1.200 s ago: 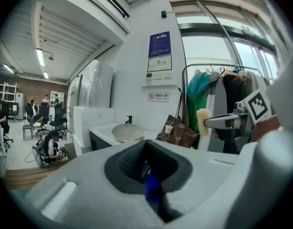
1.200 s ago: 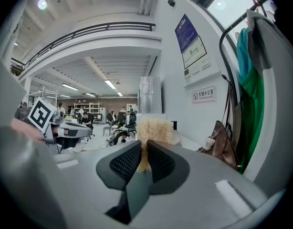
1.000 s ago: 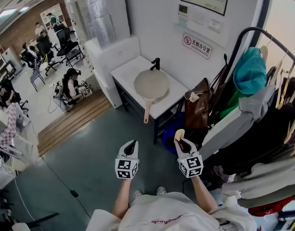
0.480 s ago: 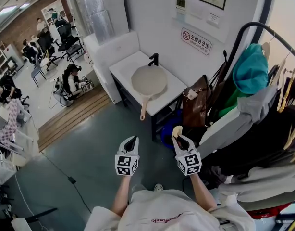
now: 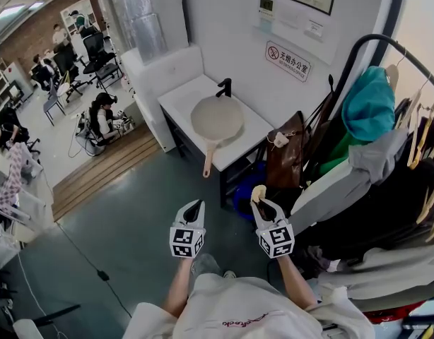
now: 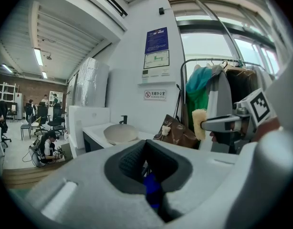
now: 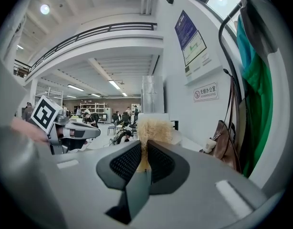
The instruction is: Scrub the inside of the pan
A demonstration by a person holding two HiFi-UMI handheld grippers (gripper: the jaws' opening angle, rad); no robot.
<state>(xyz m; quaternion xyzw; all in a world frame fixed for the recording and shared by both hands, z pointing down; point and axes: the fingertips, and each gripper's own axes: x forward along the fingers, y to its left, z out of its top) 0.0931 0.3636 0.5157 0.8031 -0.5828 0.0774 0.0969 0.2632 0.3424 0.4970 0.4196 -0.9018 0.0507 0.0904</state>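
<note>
A round beige pan (image 5: 217, 117) lies on the white counter (image 5: 254, 138), its handle (image 5: 207, 163) pointing toward me; it also shows far off in the left gripper view (image 6: 120, 132). Both grippers hang in the air well short of the counter. My left gripper (image 5: 196, 207) is shut with nothing in it. My right gripper (image 5: 258, 200) is shut on a fluffy cream scrub pad (image 5: 258, 192), which sticks up between its jaws (image 7: 151, 128). The pad and right gripper appear in the left gripper view (image 6: 199, 123).
A black tap (image 5: 225, 87) stands behind the pan. A brown bag (image 5: 288, 157) and a clothes rack full of coats (image 5: 386, 154) crowd the right side. A blue bin (image 5: 243, 193) sits under the counter. A wooden step (image 5: 104, 175) and people at desks lie left.
The view has shifted slightly, so the counter and pan sit a little further left in the picture. Both grippers keep their pose, the right one still holding the pad.
</note>
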